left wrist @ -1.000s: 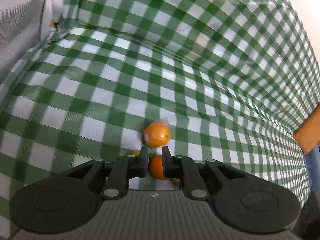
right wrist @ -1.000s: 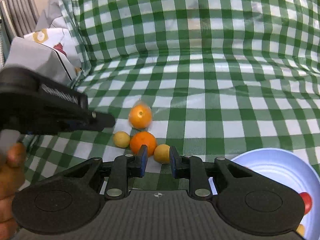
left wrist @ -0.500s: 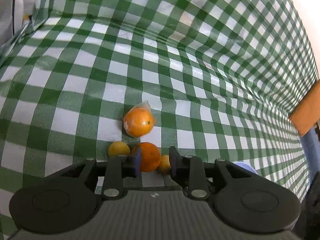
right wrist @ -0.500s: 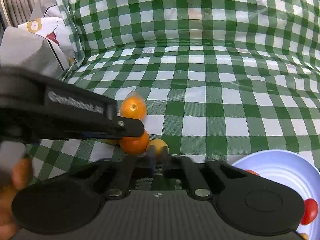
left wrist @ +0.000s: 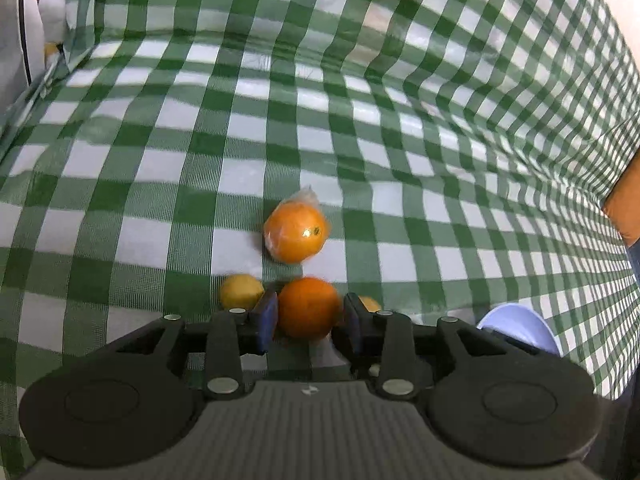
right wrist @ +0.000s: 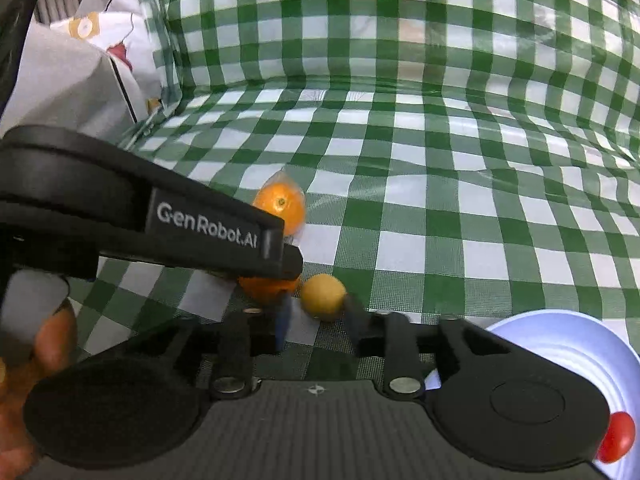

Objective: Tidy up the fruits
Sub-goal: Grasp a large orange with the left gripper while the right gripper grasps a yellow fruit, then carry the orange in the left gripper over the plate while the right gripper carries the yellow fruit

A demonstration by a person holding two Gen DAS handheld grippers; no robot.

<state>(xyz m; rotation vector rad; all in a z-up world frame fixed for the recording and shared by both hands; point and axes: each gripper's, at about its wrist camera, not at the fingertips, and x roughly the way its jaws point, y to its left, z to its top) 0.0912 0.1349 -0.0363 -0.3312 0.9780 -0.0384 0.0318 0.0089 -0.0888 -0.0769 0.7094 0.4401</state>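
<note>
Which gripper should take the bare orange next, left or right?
Left. The left gripper is open with the bare orange between its fingers; the right gripper is open around the small yellow fruit instead.

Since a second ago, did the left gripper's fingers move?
Yes. The left gripper has opened and come forward: its fingers now flank the bare orange, nearer the wrapped orange.
</note>
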